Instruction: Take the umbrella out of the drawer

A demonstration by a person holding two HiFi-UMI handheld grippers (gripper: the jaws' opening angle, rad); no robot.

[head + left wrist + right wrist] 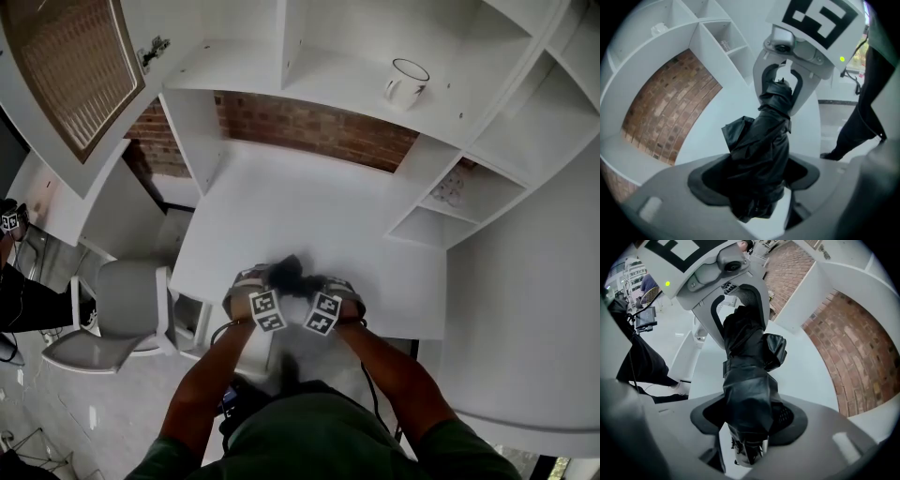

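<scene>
A folded black umbrella (pixel 288 271) hangs crosswise just above the front of the white desk (pixel 309 202), held at both ends. My left gripper (pixel 255 281) is shut on one end; in the left gripper view the black fabric (pixel 761 145) fills the gap between its jaws (pixel 754 187). The far end sits in the right gripper (pixel 780 91). In the right gripper view the umbrella (pixel 747 380) runs from the right gripper (pixel 747 420) up into the left gripper (pixel 740 319). The right gripper (pixel 333 284) grips the strapped end, with the tip poking out below.
A white mug (pixel 406 81) stands on the shelf above the desk, with a brick wall (pixel 309 127) behind it. White cubby shelves (pixel 450 202) flank the desk's right side. A grey chair (pixel 127 309) stands at the left of the desk.
</scene>
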